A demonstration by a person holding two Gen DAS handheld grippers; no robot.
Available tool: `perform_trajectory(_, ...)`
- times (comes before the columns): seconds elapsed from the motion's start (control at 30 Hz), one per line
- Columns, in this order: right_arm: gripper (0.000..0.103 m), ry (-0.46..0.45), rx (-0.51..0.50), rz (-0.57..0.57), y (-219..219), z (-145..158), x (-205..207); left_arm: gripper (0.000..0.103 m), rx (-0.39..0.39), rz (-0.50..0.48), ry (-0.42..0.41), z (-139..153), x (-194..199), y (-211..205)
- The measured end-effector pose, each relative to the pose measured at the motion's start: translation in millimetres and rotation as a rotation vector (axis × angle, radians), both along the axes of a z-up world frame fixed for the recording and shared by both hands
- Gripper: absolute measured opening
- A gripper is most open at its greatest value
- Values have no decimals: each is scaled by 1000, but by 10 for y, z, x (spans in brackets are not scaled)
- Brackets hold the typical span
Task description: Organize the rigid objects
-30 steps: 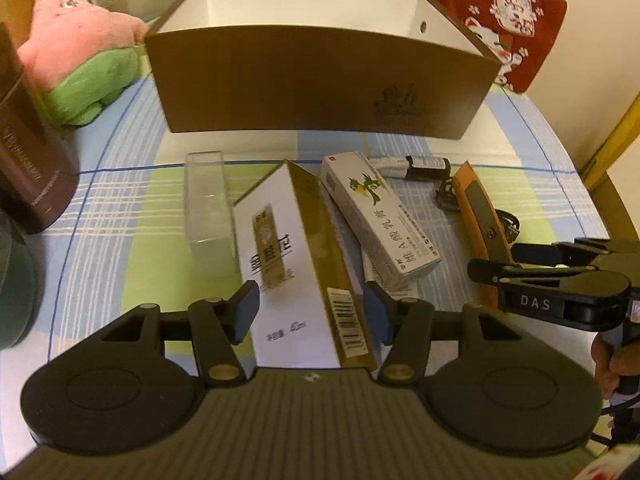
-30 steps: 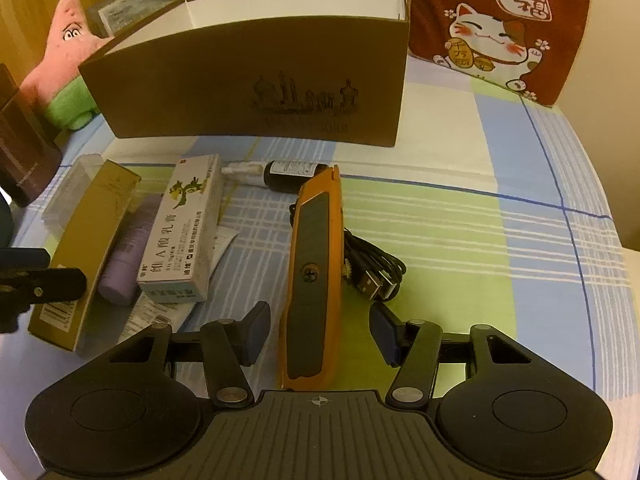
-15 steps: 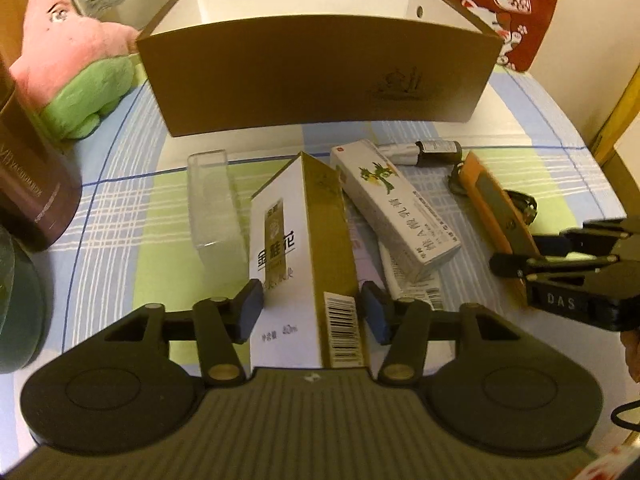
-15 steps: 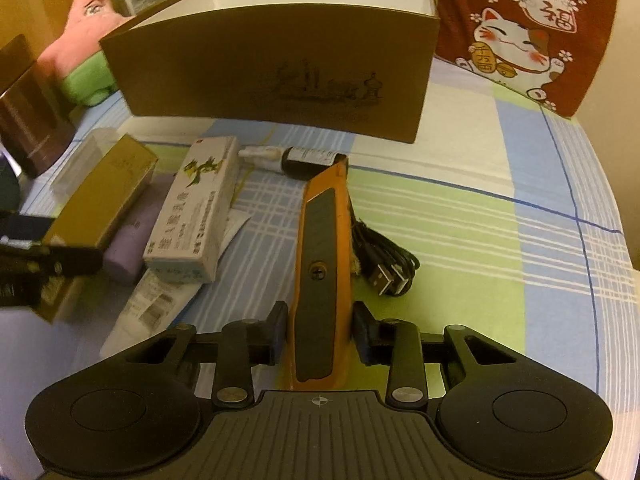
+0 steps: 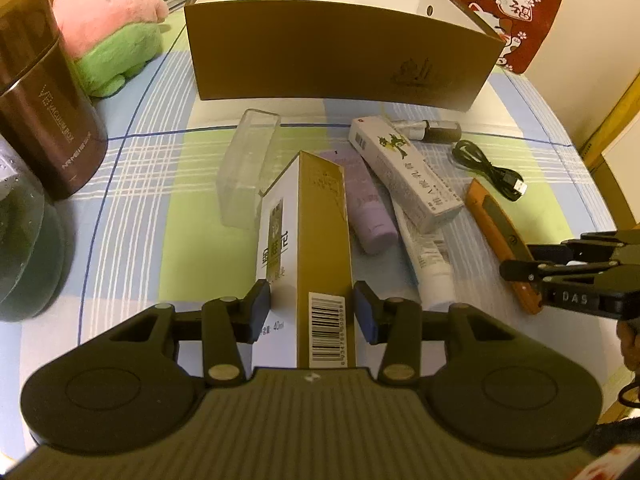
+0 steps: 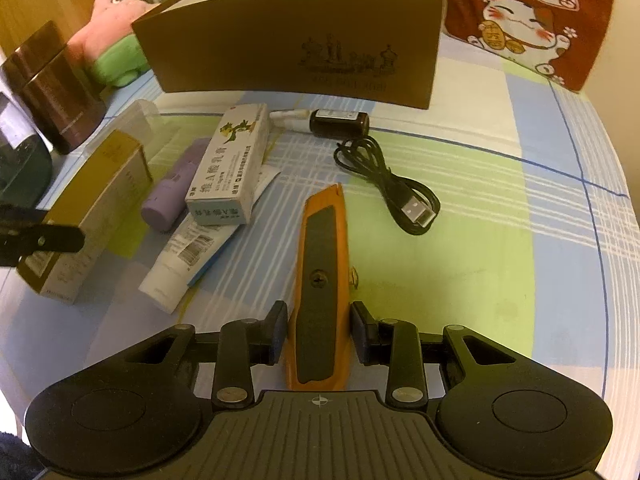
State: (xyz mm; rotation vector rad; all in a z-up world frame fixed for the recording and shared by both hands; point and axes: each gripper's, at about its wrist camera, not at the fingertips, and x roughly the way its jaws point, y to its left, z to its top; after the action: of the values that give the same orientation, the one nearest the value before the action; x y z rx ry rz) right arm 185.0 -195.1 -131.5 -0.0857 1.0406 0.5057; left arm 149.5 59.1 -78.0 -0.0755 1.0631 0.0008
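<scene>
A tall gold-and-white carton [image 5: 316, 216] stands between the pads of my left gripper [image 5: 312, 308]. The jaws are closing and both pads touch its sides near the barcode end. In the right wrist view the same carton [image 6: 100, 184] shows at the left, with a left finger [image 6: 40, 236] across it. My right gripper [image 6: 320, 328] is shut on the rear half of an orange utility knife [image 6: 320, 264], whose tip points away over the cloth. A large open brown box [image 5: 332, 56] with a white inside stands behind everything.
On the checked cloth lie a white medicine carton [image 5: 404, 168], a purple tube [image 5: 368, 204], a white tube [image 5: 432, 260], a clear plastic case [image 5: 248, 160], a small dark bottle [image 6: 336, 124] and a coiled USB cable [image 6: 384, 176]. A brown canister [image 5: 44, 100] and plush toy [image 5: 108, 28] stand at the left.
My left jaws narrowed onto the gold-and-white carton, which shifted and uncovered the purple tube. My right jaws closed on the orange knife, which now lies nearer me, clear of the cable.
</scene>
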Motion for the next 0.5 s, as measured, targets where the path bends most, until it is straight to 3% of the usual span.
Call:
perform_trajectory(0.13,36,-13,-25,8,69,2,7,42,52,-5,0,-48,79,-27)
perform_trajectory(0.4,40,-26,-20,-13,79,-17,12,41,76,-2,-9,-93,231,3)
perform_trajectory(0.5,40,-29,-13,-33,76,-18,34,31,77,7,4,-124,265,11)
